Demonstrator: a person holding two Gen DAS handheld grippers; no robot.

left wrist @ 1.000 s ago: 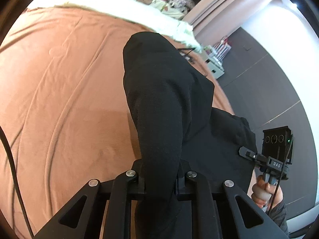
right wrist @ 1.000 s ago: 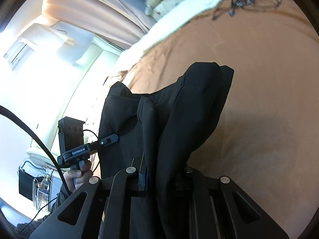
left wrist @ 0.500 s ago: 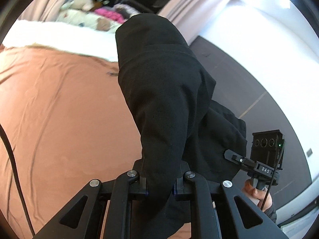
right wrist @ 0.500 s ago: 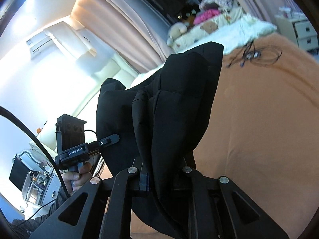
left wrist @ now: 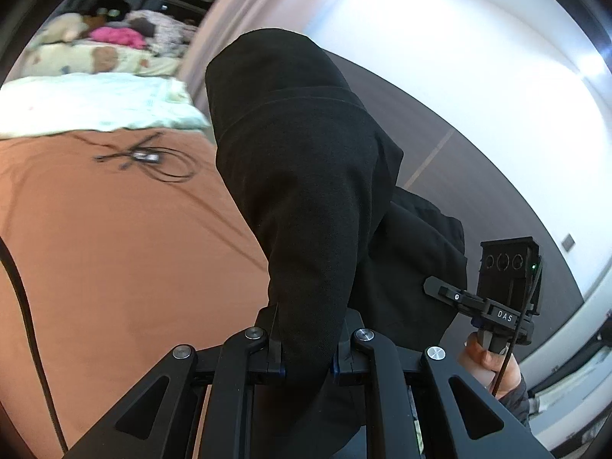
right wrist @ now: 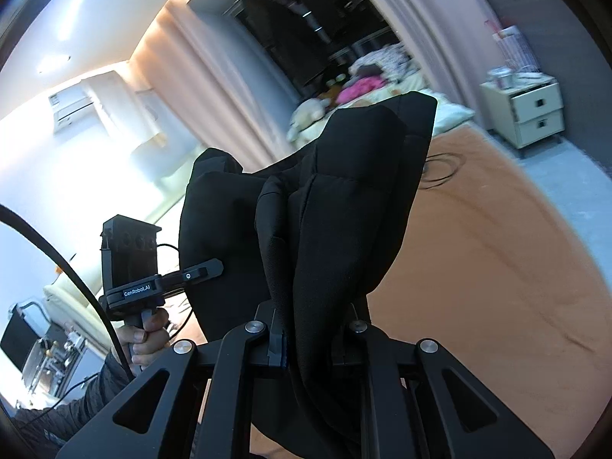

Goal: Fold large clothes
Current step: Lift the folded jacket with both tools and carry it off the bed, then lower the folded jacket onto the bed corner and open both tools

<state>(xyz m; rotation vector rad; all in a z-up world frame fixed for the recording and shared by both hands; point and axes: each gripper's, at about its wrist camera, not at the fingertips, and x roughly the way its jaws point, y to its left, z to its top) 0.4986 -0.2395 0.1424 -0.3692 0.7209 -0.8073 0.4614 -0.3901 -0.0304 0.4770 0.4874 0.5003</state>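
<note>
A large black garment [left wrist: 306, 176] hangs between my two grippers, lifted above the orange bed cover [left wrist: 114, 267]. My left gripper [left wrist: 308, 348] is shut on a thick fold of it, which rises up in front of the camera. In the right wrist view the same black garment [right wrist: 344, 210] stands bunched in folds, and my right gripper [right wrist: 317, 344] is shut on its edge. Each view shows the other gripper, held in a hand, beside the cloth: the right gripper [left wrist: 501, 306] and the left gripper [right wrist: 134, 267].
The orange bed cover [right wrist: 497, 267] spreads below. A tangle of black cable [left wrist: 153, 157] lies on it near a pale blanket [left wrist: 95, 103] and a pile of soft toys and clothes [left wrist: 114, 34]. A cream bedside cabinet [right wrist: 524, 111] stands past the bed's corner.
Both grippers have risen and swung with the black garment, lifting it off the bed cover. The views now tilt up toward the curtains and walls. Both grips have held.
</note>
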